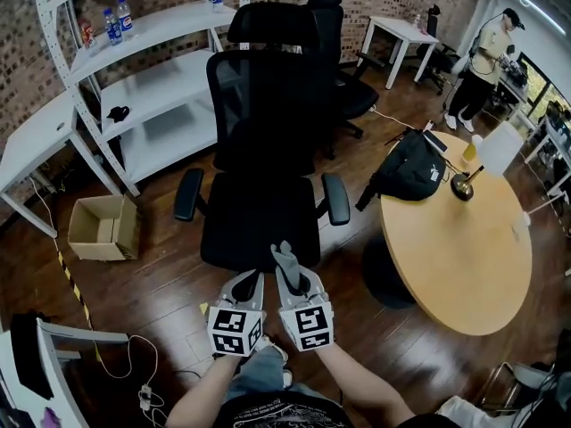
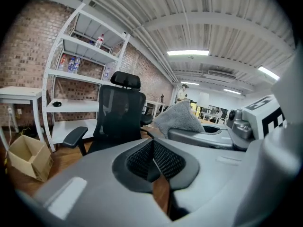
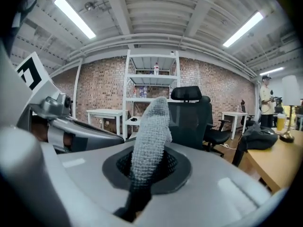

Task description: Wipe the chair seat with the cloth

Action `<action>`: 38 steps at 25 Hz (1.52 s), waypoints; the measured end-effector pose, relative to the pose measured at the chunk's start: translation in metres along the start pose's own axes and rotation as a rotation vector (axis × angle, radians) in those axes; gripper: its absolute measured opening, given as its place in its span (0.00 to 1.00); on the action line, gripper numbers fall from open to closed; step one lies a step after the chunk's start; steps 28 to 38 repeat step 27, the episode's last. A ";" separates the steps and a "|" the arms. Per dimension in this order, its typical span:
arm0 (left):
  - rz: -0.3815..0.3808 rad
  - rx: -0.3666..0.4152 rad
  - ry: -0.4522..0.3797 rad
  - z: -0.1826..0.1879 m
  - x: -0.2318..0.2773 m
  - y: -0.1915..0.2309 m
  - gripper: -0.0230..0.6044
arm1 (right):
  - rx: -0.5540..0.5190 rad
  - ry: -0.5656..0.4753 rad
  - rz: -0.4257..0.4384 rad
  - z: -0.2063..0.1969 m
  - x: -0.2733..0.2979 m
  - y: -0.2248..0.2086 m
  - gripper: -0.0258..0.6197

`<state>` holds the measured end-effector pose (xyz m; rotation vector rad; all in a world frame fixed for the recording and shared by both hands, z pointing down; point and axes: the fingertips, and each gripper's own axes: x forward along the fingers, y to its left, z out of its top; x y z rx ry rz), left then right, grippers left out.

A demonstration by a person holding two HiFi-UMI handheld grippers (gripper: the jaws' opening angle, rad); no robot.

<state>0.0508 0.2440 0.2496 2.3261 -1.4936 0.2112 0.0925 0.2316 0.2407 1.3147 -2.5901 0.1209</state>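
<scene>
1. Cloth [image 3: 150, 136] is standing up from my right gripper [image 1: 289, 273], whose jaws are pinching it.
2. My left gripper [image 1: 249, 285] is hovering just beside it at 9 o'clock, jaws pressed together on nothing.
3. I am facing the seat [image 1: 259, 226] at 12 o'clock, which is lying apart from the cloth.

The cloth [image 3: 150, 136] is grey with a rough, nubbly weave, set against the smooth matt grey plastic of the right hand-held gripper [image 3: 147, 169] and the left hand-held gripper [image 2: 152, 162], whose black pads [image 2: 166, 159] are cross-hatched. The chair seat [image 1: 259, 226] looks like matt black fabric, and its backrest [image 1: 260, 96] is see-through mesh. The floor [image 1: 161, 283] is glossy dark wood, the round worktop [image 1: 455, 248] smooth pale wood, and the box [image 1: 103, 227] plain cardboard.
</scene>
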 end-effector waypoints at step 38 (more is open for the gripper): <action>-0.063 0.113 -0.124 0.021 -0.114 -0.107 0.03 | 0.073 -0.169 -0.019 0.047 -0.141 0.048 0.06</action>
